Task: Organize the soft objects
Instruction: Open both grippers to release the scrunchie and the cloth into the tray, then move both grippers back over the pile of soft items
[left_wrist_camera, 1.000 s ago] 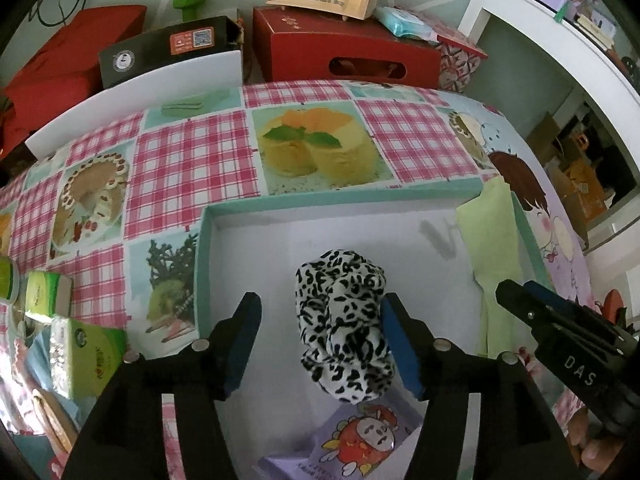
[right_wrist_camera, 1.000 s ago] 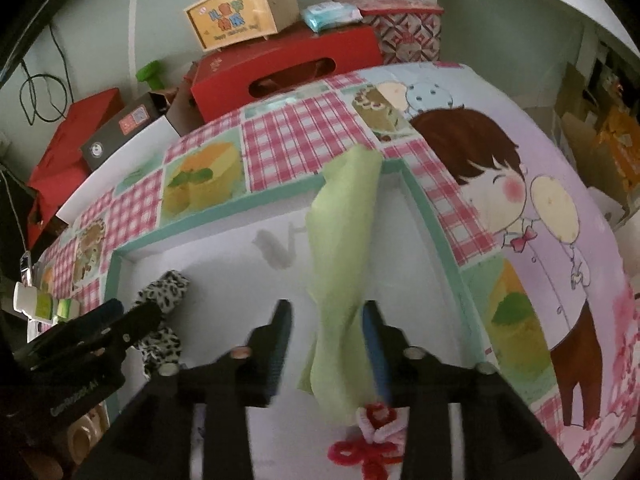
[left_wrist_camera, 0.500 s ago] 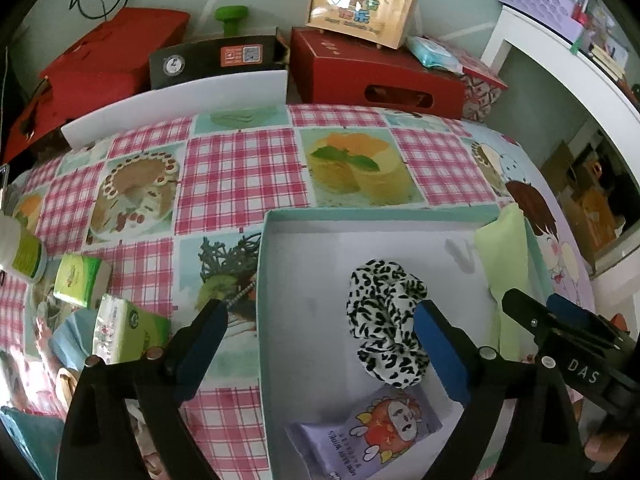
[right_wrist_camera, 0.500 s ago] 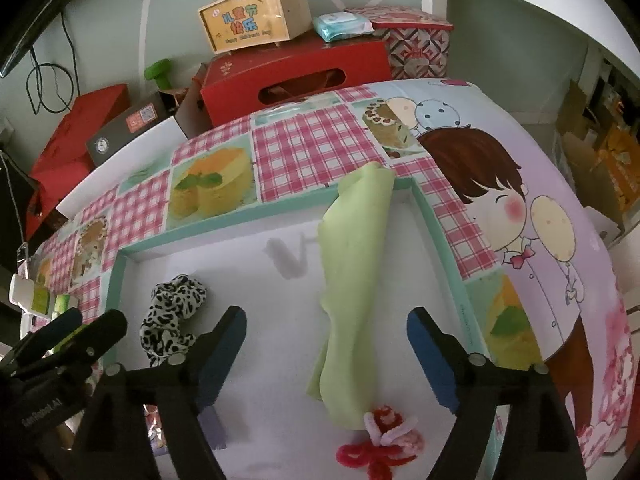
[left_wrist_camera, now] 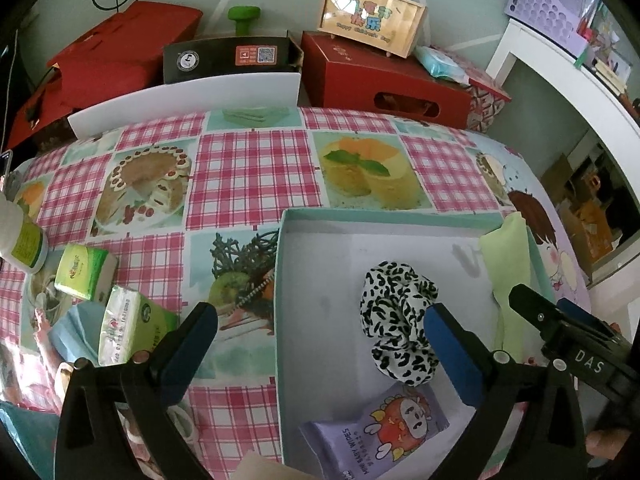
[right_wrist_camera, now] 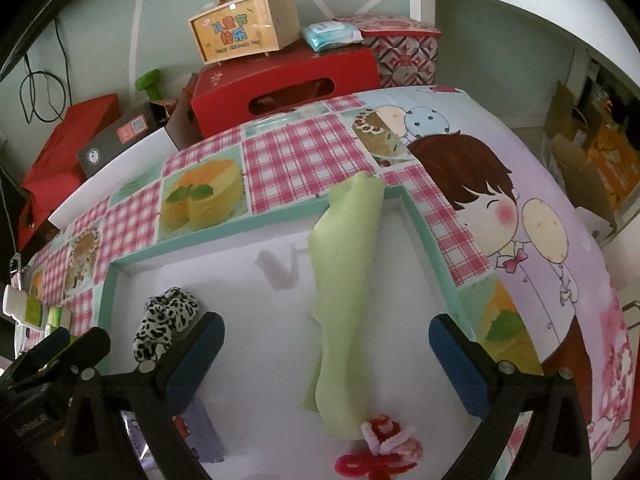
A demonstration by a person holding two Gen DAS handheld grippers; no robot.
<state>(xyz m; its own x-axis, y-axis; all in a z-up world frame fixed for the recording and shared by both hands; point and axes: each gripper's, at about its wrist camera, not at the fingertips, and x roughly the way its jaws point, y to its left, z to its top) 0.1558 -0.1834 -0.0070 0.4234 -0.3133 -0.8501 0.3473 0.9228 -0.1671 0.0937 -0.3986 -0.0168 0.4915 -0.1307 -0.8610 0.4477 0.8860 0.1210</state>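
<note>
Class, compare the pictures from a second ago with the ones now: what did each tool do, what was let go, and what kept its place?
Both tools have just been opening. The left tool let go of the leopard scrunchie and shifted left, so it now straddles the box wall. The right tool released the green cloth. Scrunchie, cloth, wipes packet and red knot stayed inside the box.

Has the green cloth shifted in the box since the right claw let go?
No. The green cloth still drapes over the teal box's far rim.
</note>
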